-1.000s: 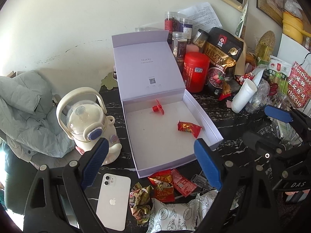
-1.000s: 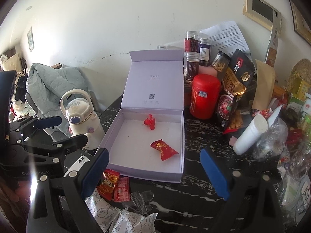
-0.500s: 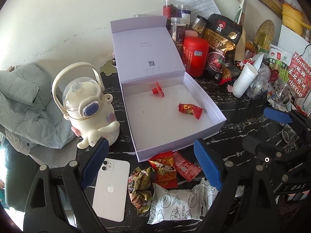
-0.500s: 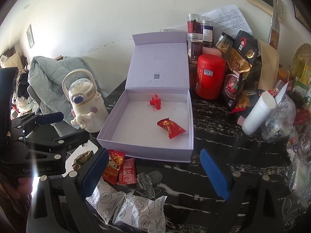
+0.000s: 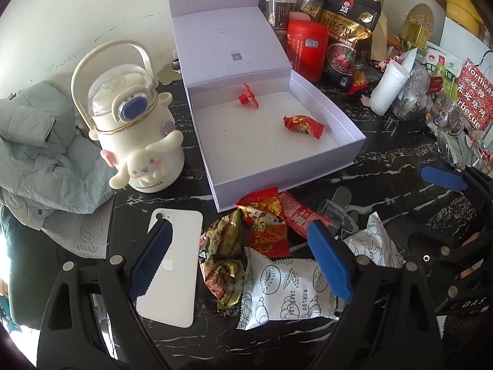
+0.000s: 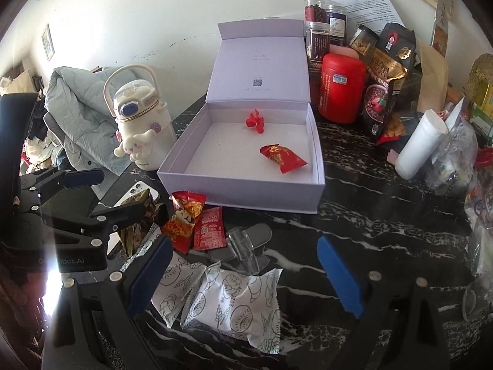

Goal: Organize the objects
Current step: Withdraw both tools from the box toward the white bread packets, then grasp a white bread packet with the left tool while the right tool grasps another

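An open lilac gift box (image 5: 354, 151) (image 6: 240, 194) sits on the black marble table with a red candy (image 5: 303, 126) (image 6: 282, 158) and a small red flower (image 5: 248, 97) (image 6: 255, 120) inside. In front of it lie red snack packets (image 5: 266, 225) (image 6: 197, 222), a green-brown wrapper (image 5: 223, 256) and white pastry packs (image 5: 283, 286) (image 6: 237, 302). My left gripper (image 5: 240, 265) hangs open above the packets with nothing between its fingers. My right gripper (image 6: 243, 277) is open over the white packs, also empty.
A white phone (image 5: 172, 265) lies left of the snacks, beside a cream character bottle (image 5: 135, 135) (image 6: 140, 123). A clear plastic clip (image 6: 246, 246) lies nearby. A red canister (image 5: 306, 47) (image 6: 340, 88), jars and food bags crowd the back right. A grey jacket (image 5: 37, 151) is at left.
Both grippers have sunk toward the table and tilted further down, so the snack pile now fills the lower part of each view. Their jaws stay equally wide.
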Available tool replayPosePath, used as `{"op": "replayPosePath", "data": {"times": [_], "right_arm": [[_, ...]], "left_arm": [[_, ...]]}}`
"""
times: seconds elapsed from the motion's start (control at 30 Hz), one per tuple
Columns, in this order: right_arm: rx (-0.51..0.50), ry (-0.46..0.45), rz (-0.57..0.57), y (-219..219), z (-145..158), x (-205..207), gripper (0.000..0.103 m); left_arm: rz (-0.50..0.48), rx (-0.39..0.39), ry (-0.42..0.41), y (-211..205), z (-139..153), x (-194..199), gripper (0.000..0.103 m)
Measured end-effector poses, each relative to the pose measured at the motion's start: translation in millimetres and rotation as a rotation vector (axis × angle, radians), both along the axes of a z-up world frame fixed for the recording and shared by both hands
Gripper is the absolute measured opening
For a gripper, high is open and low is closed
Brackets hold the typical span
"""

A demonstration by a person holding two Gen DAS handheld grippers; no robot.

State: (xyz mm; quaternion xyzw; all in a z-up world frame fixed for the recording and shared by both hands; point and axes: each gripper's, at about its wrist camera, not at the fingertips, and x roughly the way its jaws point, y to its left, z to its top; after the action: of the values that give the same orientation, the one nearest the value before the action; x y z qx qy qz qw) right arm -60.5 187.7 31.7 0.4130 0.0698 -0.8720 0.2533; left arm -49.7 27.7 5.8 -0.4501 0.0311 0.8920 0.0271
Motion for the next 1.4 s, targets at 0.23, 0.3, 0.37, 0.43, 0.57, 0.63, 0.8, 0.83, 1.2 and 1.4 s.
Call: {"op": "replayPosePath", "data": {"times": [0.23,0.3,0.37,0.43,0.57,0.63,0.8,0.83,1.2,1.4], "right_arm": [[0.013,-0.039,0.006,-0.2,-18.9,9.2,0.096],[0.017,-0.051,0.008,1.3,-24.8,11.7,0.096],[0.02,-0.068,0.011,2.9,-31.4,13.3,0.096],[0.024,-0.092,0.009,4.4,-39.8,14.1,0.096],[0.027,-0.128,0.012,6.2,-53.9,15.9,0.096],[0.045,-0.144,0.021,5.5,-60.7,16.2,0.096],[0.061,-0.154,0.051,5.0,-71.5,16.1,0.096],[0.052,-0.162,0.054,4.8,-73.7,14.6,0.096],[-0.008,-0.17,0.058,14.0,-89.1,7.4,0.091],[-0.009,-0.154,0.028,29.5,-89.5,6.3,0.091]], "left_arm": [[-0.025,-0.006,-0.028,3.2,-12.9,12.1,0.089],[-0.022,0.008,-0.043,1.7,-17.2,13.6,0.089],[-0.021,0.02,-0.059,0.5,-22.3,15.1,0.089],[-0.025,0.027,-0.075,0.3,-27.6,16.4,0.089],[-0.042,0.034,-0.105,4.9,-37.9,20.6,0.089],[-0.063,0.03,-0.108,9.6,-40.6,24.5,0.089],[-0.073,0.04,-0.154,11.5,-51.7,32.0,0.089],[-0.065,0.052,-0.161,9.9,-54.2,32.2,0.089],[-0.119,0.102,-0.163,24.5,-61.0,32.1,0.089],[-0.148,0.123,-0.176,36.5,-67.4,23.7,0.089]]}}
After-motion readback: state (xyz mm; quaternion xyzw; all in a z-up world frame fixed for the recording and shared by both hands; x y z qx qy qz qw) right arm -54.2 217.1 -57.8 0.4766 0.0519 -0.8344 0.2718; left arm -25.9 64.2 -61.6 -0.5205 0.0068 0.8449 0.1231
